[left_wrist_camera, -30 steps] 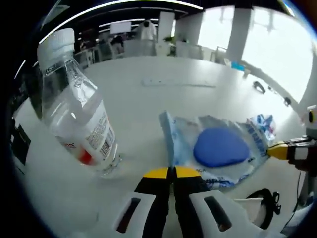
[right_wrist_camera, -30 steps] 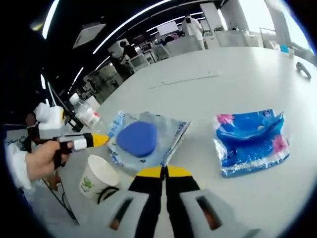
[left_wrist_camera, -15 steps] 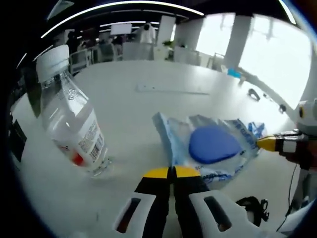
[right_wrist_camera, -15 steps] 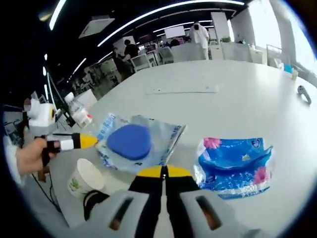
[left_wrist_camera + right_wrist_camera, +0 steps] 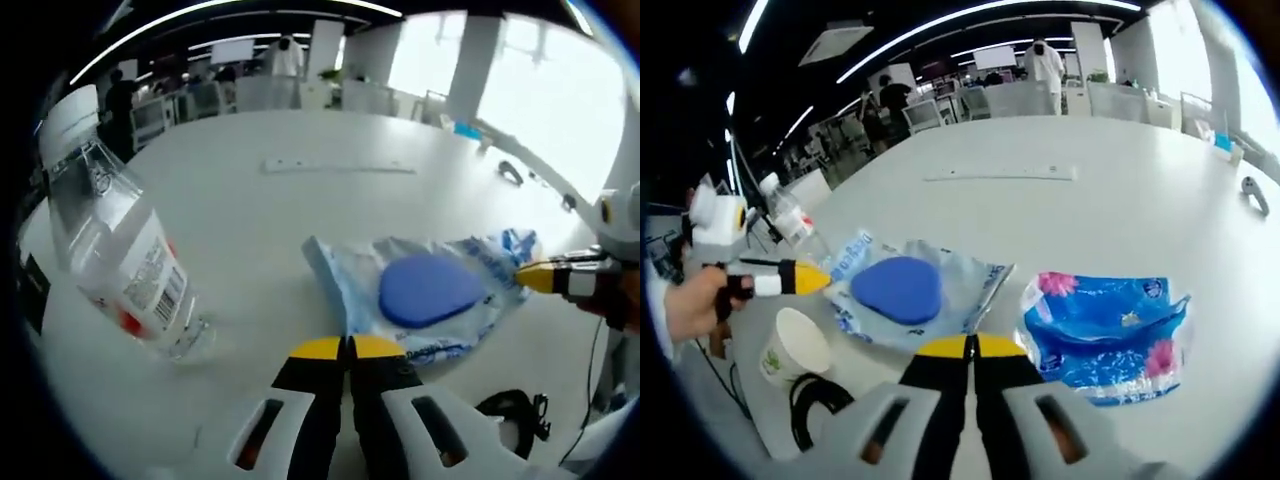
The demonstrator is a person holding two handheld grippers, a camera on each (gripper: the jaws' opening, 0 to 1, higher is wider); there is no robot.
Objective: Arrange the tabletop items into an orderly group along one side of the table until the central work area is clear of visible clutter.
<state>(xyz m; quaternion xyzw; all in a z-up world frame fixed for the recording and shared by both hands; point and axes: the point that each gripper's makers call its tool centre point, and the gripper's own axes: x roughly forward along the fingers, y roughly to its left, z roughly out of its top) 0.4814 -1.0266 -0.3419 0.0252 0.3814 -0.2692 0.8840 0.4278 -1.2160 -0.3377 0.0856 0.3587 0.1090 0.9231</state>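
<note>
A clear water bottle (image 5: pixel 120 255) with a white cap stands on the white table (image 5: pixel 300 220), left of my left gripper (image 5: pixel 347 347), whose yellow-tipped jaws are shut on nothing. Just ahead lies a clear plastic pack holding a blue pad (image 5: pixel 430 290). My right gripper (image 5: pixel 545 276) reaches in from the right, its tip at the pack's edge. In the right gripper view my right gripper (image 5: pixel 973 346) is shut and empty, between the pad pack (image 5: pixel 898 290) and a blue flowered packet (image 5: pixel 1105 325). A paper cup (image 5: pixel 790 345) stands below the left gripper (image 5: pixel 805 278), with the bottle (image 5: pixel 790 225) behind it.
A long white strip (image 5: pixel 1000 176) lies mid-table. A small black object (image 5: pixel 1252 190) sits far right. A black cable (image 5: pixel 815 400) loops at the near edge by the cup. Chairs and people stand beyond the far side of the table.
Both views have shifted slightly with the hands, and the bottle now sits further left in the left gripper view. The items lie where they were. Both grippers stay shut.
</note>
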